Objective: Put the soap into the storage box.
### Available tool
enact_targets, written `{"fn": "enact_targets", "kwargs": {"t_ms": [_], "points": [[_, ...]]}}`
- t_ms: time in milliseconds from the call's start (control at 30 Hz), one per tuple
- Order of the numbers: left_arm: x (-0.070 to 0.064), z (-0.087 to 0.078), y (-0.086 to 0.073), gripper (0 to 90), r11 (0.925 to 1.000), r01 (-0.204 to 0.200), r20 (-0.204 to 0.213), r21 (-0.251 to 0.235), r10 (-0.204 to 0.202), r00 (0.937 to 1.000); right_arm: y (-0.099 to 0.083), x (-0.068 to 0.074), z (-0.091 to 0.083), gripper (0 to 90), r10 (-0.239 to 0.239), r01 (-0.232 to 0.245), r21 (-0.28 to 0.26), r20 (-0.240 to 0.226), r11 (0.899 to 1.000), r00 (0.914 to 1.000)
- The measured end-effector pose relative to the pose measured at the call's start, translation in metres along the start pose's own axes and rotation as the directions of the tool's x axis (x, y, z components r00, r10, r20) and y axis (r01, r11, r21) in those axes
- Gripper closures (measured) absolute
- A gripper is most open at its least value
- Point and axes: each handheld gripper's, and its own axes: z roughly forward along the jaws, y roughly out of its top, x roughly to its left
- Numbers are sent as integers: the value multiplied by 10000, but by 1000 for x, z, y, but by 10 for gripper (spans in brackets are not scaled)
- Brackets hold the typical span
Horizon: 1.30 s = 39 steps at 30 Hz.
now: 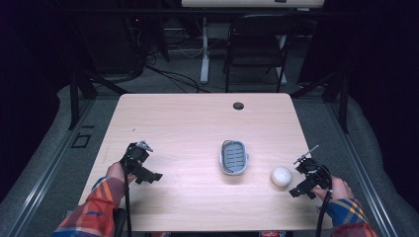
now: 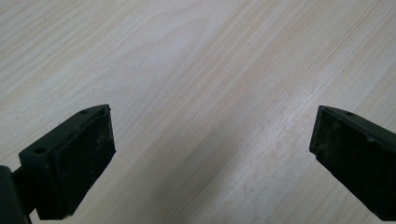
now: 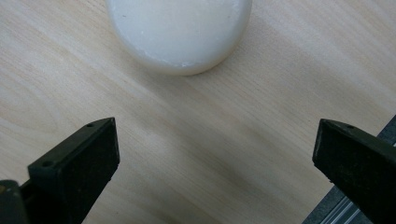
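Note:
A round white soap bar [image 1: 281, 176] lies on the light wooden table [image 1: 197, 123], right of a grey oval soap dish [image 1: 233, 157] with a ribbed insert. My right gripper [image 1: 302, 183] hovers just right of the soap, open and empty. In the right gripper view the soap [image 3: 180, 32] sits just beyond the wide-apart jaws of my right gripper [image 3: 215, 158]. My left gripper [image 1: 148, 174] is at the table's left side, far from the dish, open over bare wood. In the left gripper view nothing lies between the spread jaws of my left gripper [image 2: 210, 154].
A round cable hole [image 1: 238, 105] is near the table's far edge. Beyond the table stand a dark folding chair [image 1: 257, 47] and a white desk leg [image 1: 204, 49]. The table's right edge [image 3: 345, 205] is close to my right gripper.

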Motion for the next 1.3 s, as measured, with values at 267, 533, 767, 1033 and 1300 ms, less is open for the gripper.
{"fn": "enact_targets", "kwargs": {"t_ms": [267, 533, 767, 1033, 1300], "points": [[0, 1, -1, 0, 10000, -45, 19, 77, 45, 10000, -1, 3, 4, 0, 247, -249, -220, -109, 9994, 9996], [-1, 1, 1, 0, 10000, -45, 28, 67, 45, 10000, 0, 3, 2, 0, -53, 52, 101, 57, 9999, 10000], [0, 2, 0, 0, 9999, -44, 68, 93, 44, 10000, 5, 7, 1, 0, -337, 324, 349, 392, 9989, 9987], [-1, 2, 0, 0, 9999, -33, 58, 119, 32, 10000, 8, 9, -3, 0, -416, 421, -93, 498, 9991, 9979], [0, 2, 0, 0, 9999, -29, 61, 160, 28, 10000, 13, 14, 1, 0, -231, 250, -394, 471, 9989, 9986]]}}
